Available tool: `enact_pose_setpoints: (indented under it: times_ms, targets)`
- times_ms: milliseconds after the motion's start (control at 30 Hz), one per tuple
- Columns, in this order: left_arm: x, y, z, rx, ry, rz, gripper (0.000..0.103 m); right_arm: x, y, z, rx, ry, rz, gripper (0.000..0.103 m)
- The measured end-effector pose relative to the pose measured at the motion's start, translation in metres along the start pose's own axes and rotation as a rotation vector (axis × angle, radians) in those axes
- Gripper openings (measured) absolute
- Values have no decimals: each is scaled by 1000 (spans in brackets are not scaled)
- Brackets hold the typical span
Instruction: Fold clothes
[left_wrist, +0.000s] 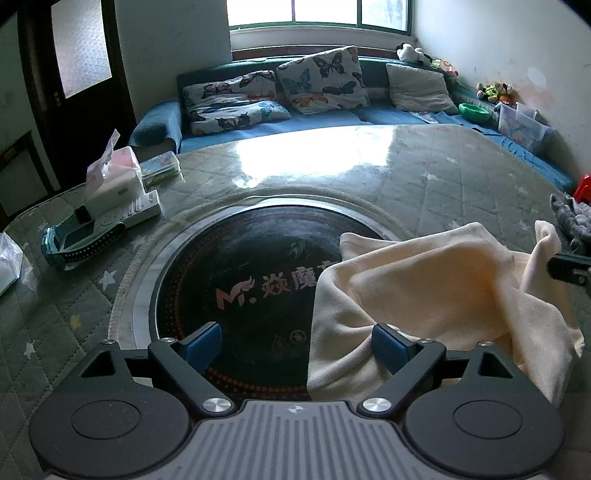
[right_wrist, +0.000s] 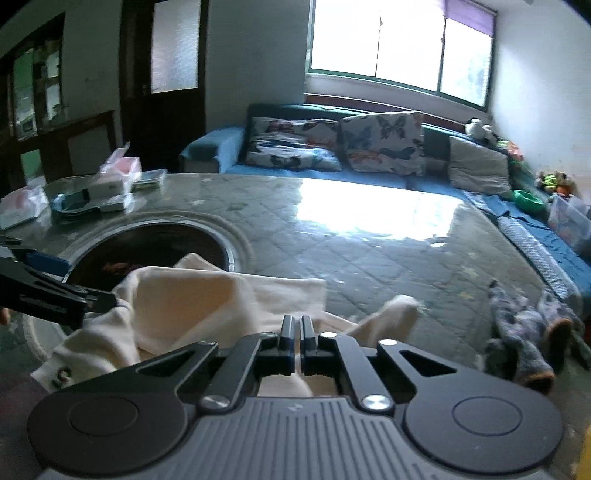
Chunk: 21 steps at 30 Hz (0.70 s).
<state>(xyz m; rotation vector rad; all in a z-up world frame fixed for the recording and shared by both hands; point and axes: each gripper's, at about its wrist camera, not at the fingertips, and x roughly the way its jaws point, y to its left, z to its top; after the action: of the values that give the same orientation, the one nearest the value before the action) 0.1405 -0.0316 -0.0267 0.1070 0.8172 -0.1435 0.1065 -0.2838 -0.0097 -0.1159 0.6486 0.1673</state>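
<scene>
A cream garment (left_wrist: 424, 295) lies crumpled on the table, partly over a round black hotplate (left_wrist: 240, 280). My left gripper (left_wrist: 297, 347) is open at the garment's left edge; its right blue pad (left_wrist: 391, 349) rests on the fabric and its left pad hangs over the hotplate. In the right wrist view the same cream garment (right_wrist: 207, 299) spreads ahead of my right gripper (right_wrist: 295, 328), which is shut on a raised fold of it. The left gripper (right_wrist: 74, 280) shows there at the left edge, one fingertip (right_wrist: 103, 299) touching the cloth. The right gripper's dark tip (left_wrist: 569, 266) peeks in beside a lifted corner.
A grey patterned garment (right_wrist: 524, 332) lies bunched at the right of the quilted table (right_wrist: 369, 251). At the far left stand a tissue box (left_wrist: 114, 173), a white remote (left_wrist: 140, 210) and a teal strap device (left_wrist: 77, 240). A blue sofa with butterfly cushions (left_wrist: 321, 81) runs behind.
</scene>
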Motion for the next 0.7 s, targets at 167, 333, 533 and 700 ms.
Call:
enact_pose_setpoints:
  times_ms: [167, 333, 533, 700]
  targets:
    - [0, -1, -1, -3, 5, 6, 93, 0, -4, -1, 13, 4, 2, 2]
    - [-1, -3, -2, 18, 2, 34, 100, 5, 7, 2, -8, 9, 33, 13]
    - [-1, -1, -1, 24, 3, 32, 100, 23, 19, 9, -8, 38, 104, 35]
    - [0, 3, -2, 30, 7, 33, 100, 42, 30, 12, -29, 62, 131, 37]
